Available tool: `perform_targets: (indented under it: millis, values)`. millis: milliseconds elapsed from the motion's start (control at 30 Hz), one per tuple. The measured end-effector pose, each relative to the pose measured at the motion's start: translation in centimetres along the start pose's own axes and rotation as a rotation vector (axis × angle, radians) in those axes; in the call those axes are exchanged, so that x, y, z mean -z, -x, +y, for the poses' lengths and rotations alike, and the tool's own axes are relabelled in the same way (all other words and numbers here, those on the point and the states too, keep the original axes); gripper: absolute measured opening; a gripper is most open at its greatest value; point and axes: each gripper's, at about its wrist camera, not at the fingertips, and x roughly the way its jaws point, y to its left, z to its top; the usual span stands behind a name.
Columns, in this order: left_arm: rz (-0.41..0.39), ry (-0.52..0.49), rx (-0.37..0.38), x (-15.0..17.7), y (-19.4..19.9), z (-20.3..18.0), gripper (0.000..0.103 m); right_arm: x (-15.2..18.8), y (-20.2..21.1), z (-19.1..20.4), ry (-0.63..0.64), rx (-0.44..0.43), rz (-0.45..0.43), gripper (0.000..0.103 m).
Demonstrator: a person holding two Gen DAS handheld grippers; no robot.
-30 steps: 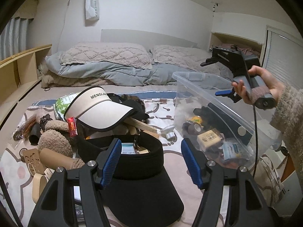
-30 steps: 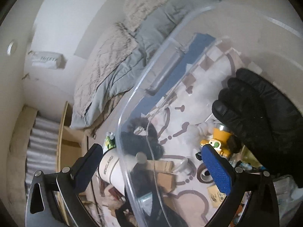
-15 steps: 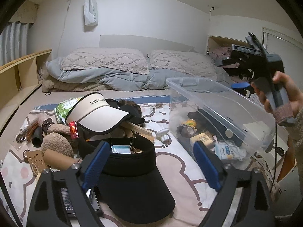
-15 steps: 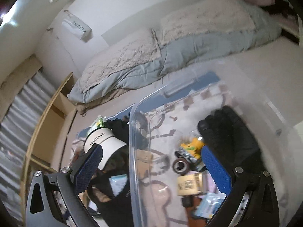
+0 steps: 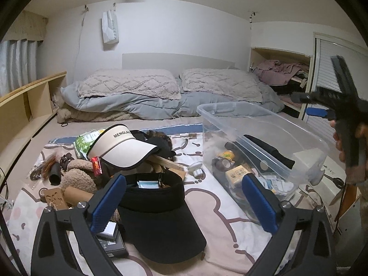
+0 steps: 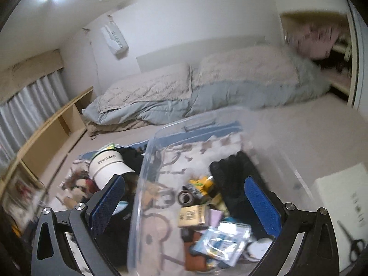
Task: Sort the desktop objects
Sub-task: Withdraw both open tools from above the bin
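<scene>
A clear plastic bin (image 5: 306, 135) stands on the right of the patterned blanket (image 5: 214, 193) and holds a black glove (image 6: 232, 179), a tape roll (image 6: 185, 197), a small cardboard box (image 6: 192, 215) and packets. A black visor (image 5: 158, 209) lies right in front of my left gripper (image 5: 184, 202), which is open and empty above it. A white visor (image 5: 124, 147) tops a pile of loose objects at the left. My right gripper (image 6: 184, 207) is open and empty, raised above the bin; it shows in the left wrist view (image 5: 342, 112) at the right edge.
Pillows and a grey duvet (image 5: 147, 105) lie behind the blanket. A wooden shelf (image 5: 25, 105) runs along the left wall. A white box (image 6: 340, 195) and scissors (image 6: 354, 243) lie right of the bin. A dark flat box (image 5: 108, 241) lies under my left fingers.
My right gripper has risen and pulled back from the bin and levelled out. My left gripper has drawn back and up a little, and its jaws have spread wider.
</scene>
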Motion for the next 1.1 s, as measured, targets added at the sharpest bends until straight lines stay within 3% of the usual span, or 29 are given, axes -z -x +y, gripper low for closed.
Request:
perform_targets:
  millis: [400,833,1100]
  values:
    - [-0.016,0.009,-0.014,0.3,2.5,-1.4,0.103,5.5,6.7,1.9,0.156,0.056,-0.197,0.103]
    - [-0.036,0.015,-0.006,1.3,5.4,-2.6,0.103,10.0,9.6,1.0,0.129,0.095,-0.243,0.103]
    - [-0.066,0.039,-0.048,2.0,6.9,-2.6,0.103,11.8,10.6,1.2,0.123,0.097,-0.298,0.103]
